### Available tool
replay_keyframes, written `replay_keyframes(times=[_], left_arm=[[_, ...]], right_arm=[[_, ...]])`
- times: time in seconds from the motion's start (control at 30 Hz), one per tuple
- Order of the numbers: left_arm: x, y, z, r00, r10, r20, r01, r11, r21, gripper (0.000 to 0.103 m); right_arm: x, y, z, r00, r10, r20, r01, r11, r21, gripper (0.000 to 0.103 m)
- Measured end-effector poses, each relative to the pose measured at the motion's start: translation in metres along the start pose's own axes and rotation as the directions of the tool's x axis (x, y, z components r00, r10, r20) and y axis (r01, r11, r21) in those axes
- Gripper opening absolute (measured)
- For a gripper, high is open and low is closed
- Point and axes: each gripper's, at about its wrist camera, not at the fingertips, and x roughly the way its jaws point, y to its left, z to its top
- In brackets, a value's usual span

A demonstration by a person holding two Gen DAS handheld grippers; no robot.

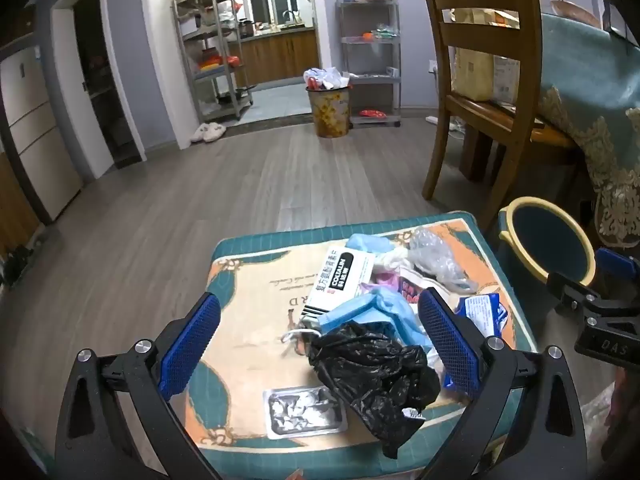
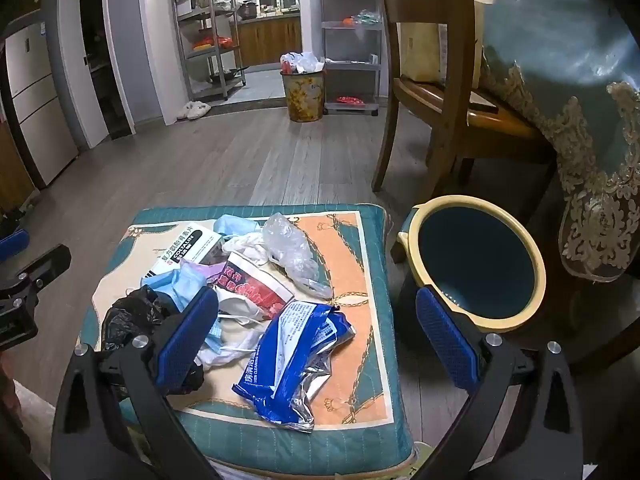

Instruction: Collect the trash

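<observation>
A pile of trash lies on a patterned cushion (image 1: 248, 292) (image 2: 360, 240). In the left wrist view my left gripper (image 1: 320, 344) hangs open above it, with a crumpled black plastic bag (image 1: 372, 380) lying between and below its fingers, a blister pack (image 1: 306, 412) beside it, and a white medicine box (image 1: 340, 280) further off. In the right wrist view my right gripper (image 2: 316, 340) is open over a blue foil wrapper (image 2: 296, 360). A clear plastic bag (image 2: 292, 252), blue masks (image 2: 176, 280) and a red-printed packet (image 2: 256, 284) lie behind it. Neither gripper holds anything.
A teal bin with a yellow rim (image 2: 476, 260) (image 1: 548, 240) stands right of the cushion, its inside showing nothing. A wooden chair (image 1: 480, 92) and a table with a draped teal cloth (image 2: 560, 80) stand behind it. A full flowered waste bin (image 1: 328, 108) stands far off.
</observation>
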Motion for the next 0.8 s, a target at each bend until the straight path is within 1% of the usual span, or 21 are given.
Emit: replay_keyframes(times=[0.03, 0.1, 0.43, 0.47, 0.8], left_arm=[[-0.0001, 0.0001, 0.0001, 1.0, 0.001, 0.0, -0.001, 1.0, -0.001, 0.098], [-0.0005, 0.0002, 0.0003, 1.0, 0.001, -0.001, -0.001, 1.0, -0.002, 0.098], [-0.0025, 0.0022, -0.0031, 1.0, -0.007, -0.004, 0.007, 1.0, -0.002, 0.098], [-0.0008, 0.0021, -0.003, 1.0, -0.006, -0.008, 0.006, 1.0, -0.001, 0.098], [-0.0013, -0.0007, -0.0017, 1.0, -0.004, -0.012, 0.004, 1.0, -0.004, 0.098]], right_arm=[[-0.0003, 0.0018, -0.0002, 1.0, -0.015, 0.006, 0.015, 1.0, -0.01, 0.097], [-0.0004, 0.0019, -0.0011, 1.0, -0.019, 0.01, 0.019, 1.0, -0.008, 0.097], [-0.0035, -0.0012, 0.0049, 1.0, -0.009, 0.0, 0.009, 1.0, 0.001, 0.097], [0.001, -0.0005, -0.0001, 1.0, -0.011, 0.002, 0.011, 1.0, -0.002, 0.097], [0.0026, 0.0009, -0.0013, 1.0, -0.015, -0.004, 0.015, 1.0, -0.002, 0.097]])
